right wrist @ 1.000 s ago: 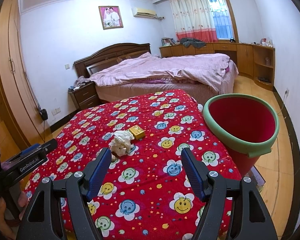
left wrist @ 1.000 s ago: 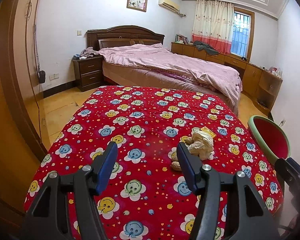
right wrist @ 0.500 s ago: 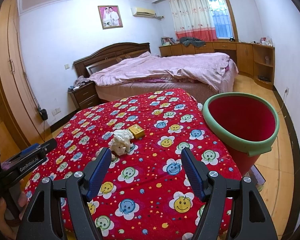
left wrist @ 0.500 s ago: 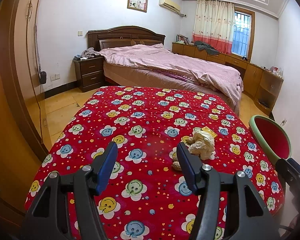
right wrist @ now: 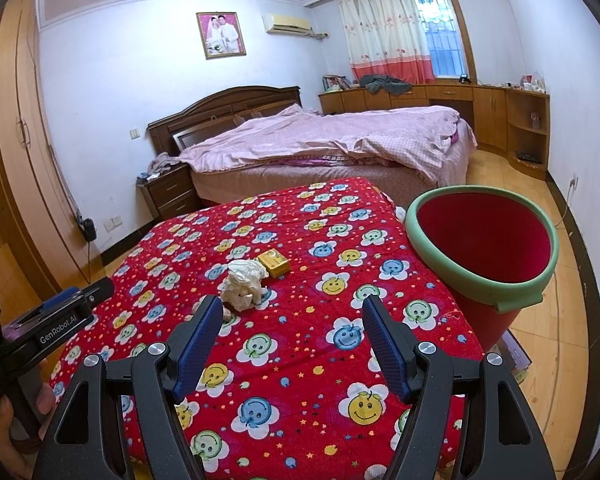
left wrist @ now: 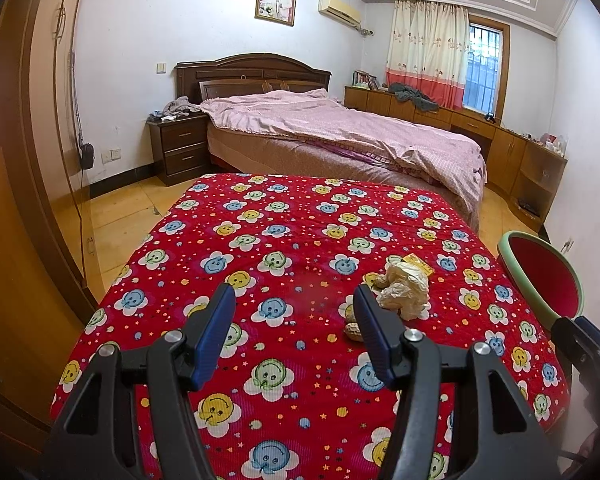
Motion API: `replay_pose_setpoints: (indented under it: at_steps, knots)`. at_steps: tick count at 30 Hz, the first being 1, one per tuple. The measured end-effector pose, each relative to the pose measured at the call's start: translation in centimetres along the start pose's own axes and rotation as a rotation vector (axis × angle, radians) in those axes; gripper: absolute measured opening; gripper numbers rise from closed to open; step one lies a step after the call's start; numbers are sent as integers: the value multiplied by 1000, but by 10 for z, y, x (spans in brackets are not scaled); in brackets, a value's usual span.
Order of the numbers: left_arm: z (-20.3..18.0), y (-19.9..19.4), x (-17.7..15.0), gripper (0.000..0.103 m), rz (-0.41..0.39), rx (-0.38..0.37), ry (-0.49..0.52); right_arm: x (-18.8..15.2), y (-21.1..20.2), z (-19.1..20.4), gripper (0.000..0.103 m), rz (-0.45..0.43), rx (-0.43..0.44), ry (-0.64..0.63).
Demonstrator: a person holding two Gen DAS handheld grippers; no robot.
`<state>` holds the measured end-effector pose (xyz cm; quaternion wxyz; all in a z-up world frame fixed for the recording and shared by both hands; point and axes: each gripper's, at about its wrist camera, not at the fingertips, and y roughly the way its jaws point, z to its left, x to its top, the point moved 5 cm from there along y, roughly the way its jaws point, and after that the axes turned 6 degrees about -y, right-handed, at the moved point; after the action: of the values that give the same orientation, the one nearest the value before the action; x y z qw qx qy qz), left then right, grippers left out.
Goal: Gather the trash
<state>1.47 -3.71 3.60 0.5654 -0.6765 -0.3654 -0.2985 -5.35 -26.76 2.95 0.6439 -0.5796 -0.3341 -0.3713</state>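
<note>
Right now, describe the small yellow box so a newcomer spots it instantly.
Find the red smiley-flower cloth beside the green-rimmed red bin. Mid-cloth sits crumpled pale paper; the yellow box lies just behind it, the only flat, sharp-edged item there.
</note>
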Motion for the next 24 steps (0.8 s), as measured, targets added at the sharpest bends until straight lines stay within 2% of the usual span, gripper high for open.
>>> replay_pose_setpoints:
  at_steps: [24]
  knots:
    - [2, -1, 0, 61, -3, 1, 1, 2, -2, 2, 73, -8, -1, -2]
